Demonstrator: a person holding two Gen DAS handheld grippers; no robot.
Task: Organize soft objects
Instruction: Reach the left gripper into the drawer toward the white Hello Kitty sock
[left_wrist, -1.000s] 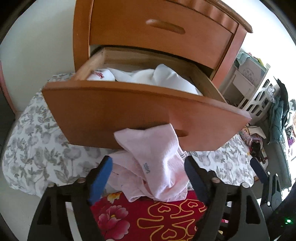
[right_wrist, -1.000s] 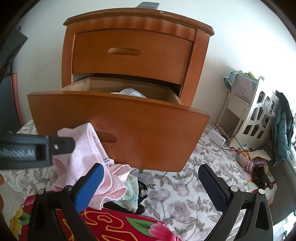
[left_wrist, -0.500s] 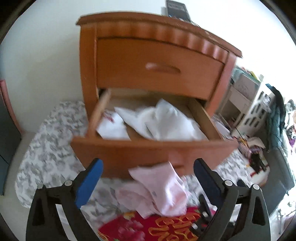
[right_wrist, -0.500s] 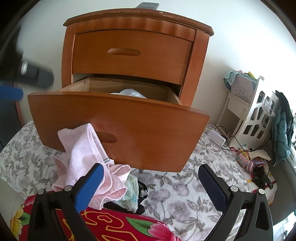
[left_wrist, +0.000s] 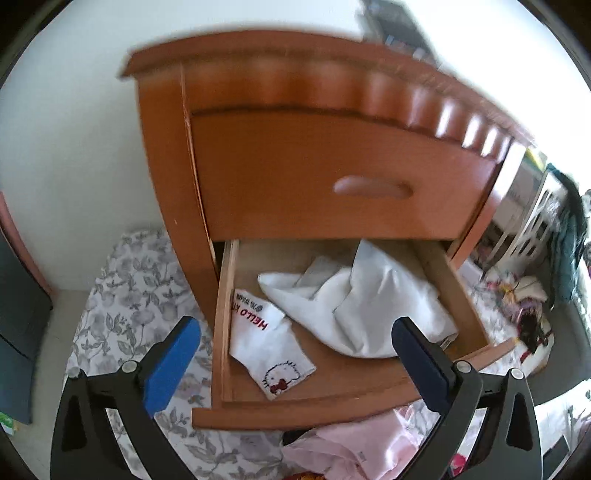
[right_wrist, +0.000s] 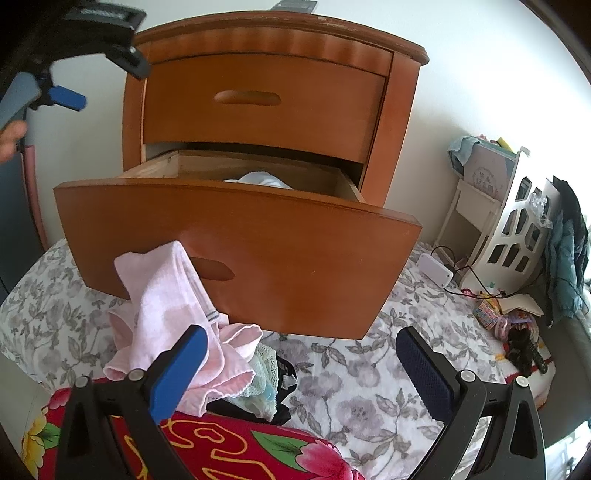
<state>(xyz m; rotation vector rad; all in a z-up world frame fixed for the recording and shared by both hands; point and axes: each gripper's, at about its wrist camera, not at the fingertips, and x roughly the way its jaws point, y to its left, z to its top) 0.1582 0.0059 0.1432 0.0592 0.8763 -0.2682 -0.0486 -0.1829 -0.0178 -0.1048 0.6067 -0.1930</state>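
**A:** Two grippers, both holding nothing. The left gripper (left_wrist: 295, 354) has its blue pads opening wide above the drawer; the right gripper (right_wrist: 301, 363) sits with its pads spread apart over the bed.

**B:** And the clothes?

**A:** Nearest is a crumpled pale pink cotton garment (right_wrist: 166, 314) on the grey floral bedsheet (right_wrist: 351, 387), leaning against the pulled-out lower drawer (left_wrist: 332, 406) of the orange-brown wooden nightstand (right_wrist: 266, 103). Further in, the drawer holds a small white Hello Kitty print cloth (left_wrist: 266, 350) and a rumpled plain white cloth (left_wrist: 362, 302).
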